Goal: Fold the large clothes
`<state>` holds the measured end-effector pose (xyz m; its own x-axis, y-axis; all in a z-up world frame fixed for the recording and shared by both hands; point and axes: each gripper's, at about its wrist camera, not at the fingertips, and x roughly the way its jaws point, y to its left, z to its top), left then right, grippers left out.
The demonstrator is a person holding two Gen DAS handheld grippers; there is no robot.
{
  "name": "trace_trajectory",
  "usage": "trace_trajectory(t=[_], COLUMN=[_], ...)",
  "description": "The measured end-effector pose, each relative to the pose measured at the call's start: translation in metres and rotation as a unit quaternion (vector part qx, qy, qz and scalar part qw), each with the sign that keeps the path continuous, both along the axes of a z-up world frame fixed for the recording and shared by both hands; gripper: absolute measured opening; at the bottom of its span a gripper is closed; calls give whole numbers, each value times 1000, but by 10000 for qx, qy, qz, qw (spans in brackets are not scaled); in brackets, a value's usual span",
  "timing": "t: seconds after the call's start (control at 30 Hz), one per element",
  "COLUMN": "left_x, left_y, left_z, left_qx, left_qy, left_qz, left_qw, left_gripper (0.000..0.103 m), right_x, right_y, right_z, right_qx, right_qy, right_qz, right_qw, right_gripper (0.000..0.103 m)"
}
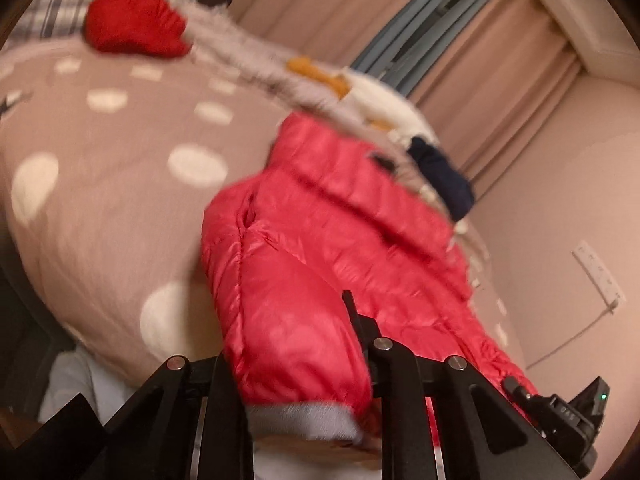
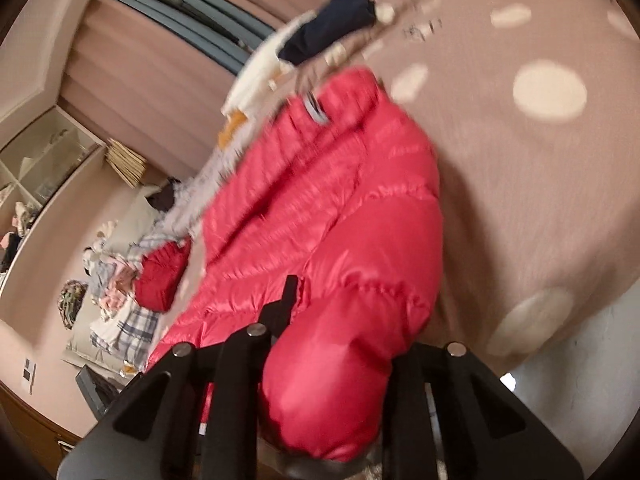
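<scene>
A red quilted puffer jacket (image 1: pixel 320 240) with a grey-trimmed cuff lies on the pink bedspread with white dots (image 1: pixel 120 160). My left gripper (image 1: pixel 312 360) is shut on one sleeve near its cuff; one finger (image 1: pixel 356 320) shows beside the fabric. In the right wrist view the same jacket (image 2: pixel 328 220) fills the middle, and my right gripper (image 2: pixel 336 360) is shut on its other sleeve, with one finger (image 2: pixel 286 300) pressed against the red fabric. Both views are blurred by motion.
A darker red garment (image 1: pixel 136 24), a fur-trimmed grey piece (image 1: pixel 248 56), white and navy clothes (image 1: pixel 440 172) lie along the bed's far edge. Pink curtains (image 1: pixel 500 60) and a wall (image 1: pixel 560 240) stand behind. A pile of clothes (image 2: pixel 116 292) sits at the bed's left.
</scene>
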<state>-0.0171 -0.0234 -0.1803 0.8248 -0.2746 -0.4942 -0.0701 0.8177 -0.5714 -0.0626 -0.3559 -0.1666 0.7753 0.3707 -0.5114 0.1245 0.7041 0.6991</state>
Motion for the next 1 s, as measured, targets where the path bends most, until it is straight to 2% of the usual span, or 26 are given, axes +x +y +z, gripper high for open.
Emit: trace_trajectory(t=[0.13,0.23,0.33,0.53,0.63,0.77,0.87,1.0], left_x=[-9,-17,-17,-11,-11,-12,-19,-16], left_y=[-2,-8,-17,-23,-26,-25,-25,-22], left_z=[28,44,57,72,72,73,78,77], left_qx=[-31,188,344,503,622,661,796,781], left_qy=[-349,-579,-757,-840,-818,-779,-898,-914], left_qz=[-64,-39,-27,-40,-24,-29,-37,-15], left_qw=[9994,9981,9965,9952,9947,9948,9928,9927], left_gripper=[19,20,20,20,20,20,20,20], right_x=[-8,-13,-19,-20,-20,-21,-22,-20], right_y=[-11,-13,-8,-12,-12,-16,-16,-12], right_z=[31,45,60,70,68,67,71,76], right_qx=[-75,-106,-420,-583,-818,-763,-886,-1081], right_qy=[-440,-665,-853,-1051,-1028,-1008,-1150,-1304], right_qz=[-184,-229,-292,-365,-418,-424,-445,-466], right_qw=[9988,9975,9950,9921,9905,9911,9884,9845], right_gripper=[19,19,19,19,19,19,19,19])
